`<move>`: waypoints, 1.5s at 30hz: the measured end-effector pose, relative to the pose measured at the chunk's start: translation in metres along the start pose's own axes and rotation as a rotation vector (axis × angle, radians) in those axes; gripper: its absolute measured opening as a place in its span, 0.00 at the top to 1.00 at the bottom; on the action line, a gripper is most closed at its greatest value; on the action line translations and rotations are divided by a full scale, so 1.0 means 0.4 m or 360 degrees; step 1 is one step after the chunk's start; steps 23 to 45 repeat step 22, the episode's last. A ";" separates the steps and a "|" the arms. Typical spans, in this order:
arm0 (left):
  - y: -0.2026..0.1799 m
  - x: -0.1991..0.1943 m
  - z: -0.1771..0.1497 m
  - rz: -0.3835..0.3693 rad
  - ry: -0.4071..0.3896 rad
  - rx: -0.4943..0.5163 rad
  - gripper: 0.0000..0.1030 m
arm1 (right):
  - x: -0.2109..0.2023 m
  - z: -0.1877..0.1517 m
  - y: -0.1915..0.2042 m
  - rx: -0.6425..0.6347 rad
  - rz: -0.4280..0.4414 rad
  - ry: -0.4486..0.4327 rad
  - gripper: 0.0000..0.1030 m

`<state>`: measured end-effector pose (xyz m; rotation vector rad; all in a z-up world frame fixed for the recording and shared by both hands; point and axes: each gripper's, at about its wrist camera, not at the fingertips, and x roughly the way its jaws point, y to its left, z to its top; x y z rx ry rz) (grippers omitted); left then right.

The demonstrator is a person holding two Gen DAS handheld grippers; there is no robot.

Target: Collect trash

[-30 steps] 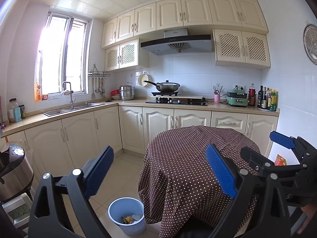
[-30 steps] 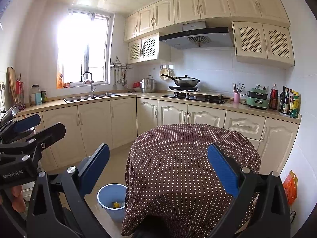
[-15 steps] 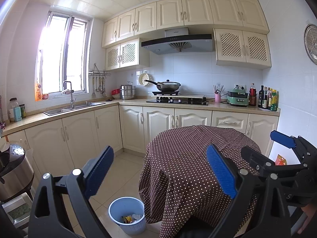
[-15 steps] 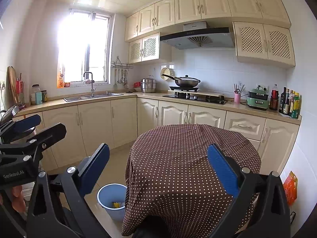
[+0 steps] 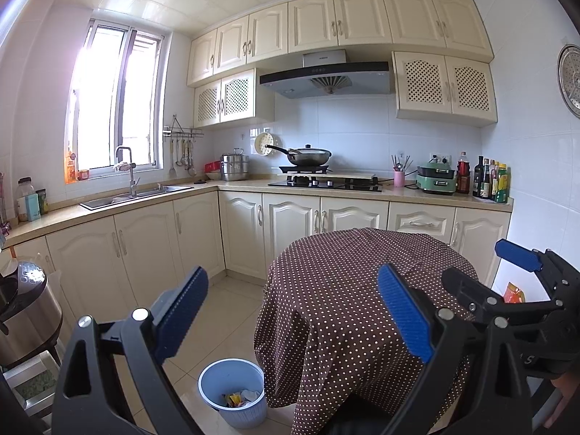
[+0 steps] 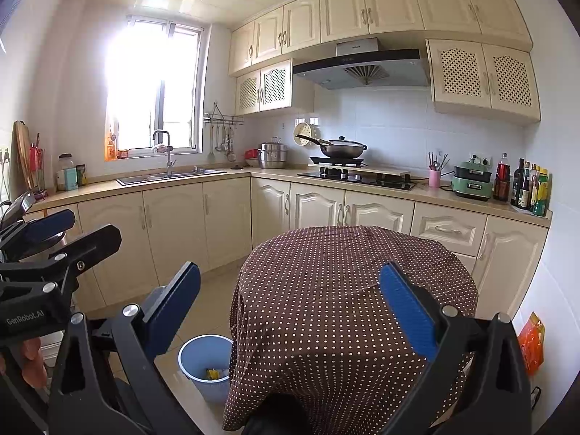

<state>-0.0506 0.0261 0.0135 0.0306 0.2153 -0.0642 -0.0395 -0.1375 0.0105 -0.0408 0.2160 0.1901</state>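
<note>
Both held up over the polka-dot table (image 5: 362, 290), left gripper (image 5: 290, 311) and right gripper (image 6: 290, 308) spread wide and empty. Trash (image 5: 241, 398) lying in the blue bin (image 5: 232, 391) on the floor just beside the table's draped cloth, none visible on the tabletop. Risk of snagging the hanging cloth or tipping the light bin if reaching down

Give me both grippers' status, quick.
Left gripper: open, holding nothing.
Right gripper: open, holding nothing.
</note>
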 end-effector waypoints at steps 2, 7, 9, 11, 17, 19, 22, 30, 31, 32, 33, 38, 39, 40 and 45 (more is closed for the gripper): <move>-0.001 0.001 -0.001 0.0001 0.0003 -0.0002 0.10 | 0.001 0.001 -0.001 0.0002 0.0001 0.0002 0.07; -0.006 0.005 -0.007 0.0005 0.0015 -0.0001 0.10 | 0.007 -0.001 -0.007 0.0009 0.0005 0.0011 0.07; -0.007 0.010 -0.005 0.0006 0.0023 -0.0003 0.10 | 0.009 -0.002 -0.006 0.0011 0.0006 0.0015 0.07; -0.008 0.011 -0.007 -0.0007 0.0032 -0.0006 0.10 | 0.010 -0.004 -0.007 0.0013 0.0004 0.0018 0.07; -0.002 0.028 -0.010 0.0006 0.0063 -0.0008 0.10 | 0.033 -0.009 -0.011 0.0026 0.0016 0.0036 0.07; 0.001 0.044 -0.016 0.0011 0.0108 0.0006 0.10 | 0.054 -0.010 -0.021 0.0031 0.0032 0.0055 0.07; 0.015 0.086 -0.033 0.0072 0.0179 0.0028 0.10 | 0.111 -0.020 -0.067 0.0109 -0.0014 0.0098 0.07; 0.015 0.086 -0.033 0.0072 0.0179 0.0028 0.10 | 0.111 -0.020 -0.067 0.0109 -0.0014 0.0098 0.07; 0.015 0.086 -0.033 0.0072 0.0179 0.0028 0.10 | 0.111 -0.020 -0.067 0.0109 -0.0014 0.0098 0.07; 0.015 0.086 -0.033 0.0072 0.0179 0.0028 0.10 | 0.111 -0.020 -0.067 0.0109 -0.0014 0.0098 0.07; 0.015 0.086 -0.033 0.0072 0.0179 0.0028 0.10 | 0.111 -0.020 -0.067 0.0109 -0.0014 0.0098 0.07; 0.015 0.086 -0.033 0.0072 0.0179 0.0028 0.10 | 0.111 -0.020 -0.067 0.0109 -0.0014 0.0098 0.07; 0.015 0.086 -0.033 0.0072 0.0179 0.0028 0.10 | 0.111 -0.020 -0.067 0.0109 -0.0014 0.0098 0.07; 0.015 0.086 -0.033 0.0072 0.0179 0.0028 0.10 | 0.111 -0.020 -0.067 0.0109 -0.0014 0.0098 0.07; 0.015 0.086 -0.033 0.0072 0.0179 0.0028 0.10 | 0.111 -0.020 -0.067 0.0109 -0.0014 0.0098 0.07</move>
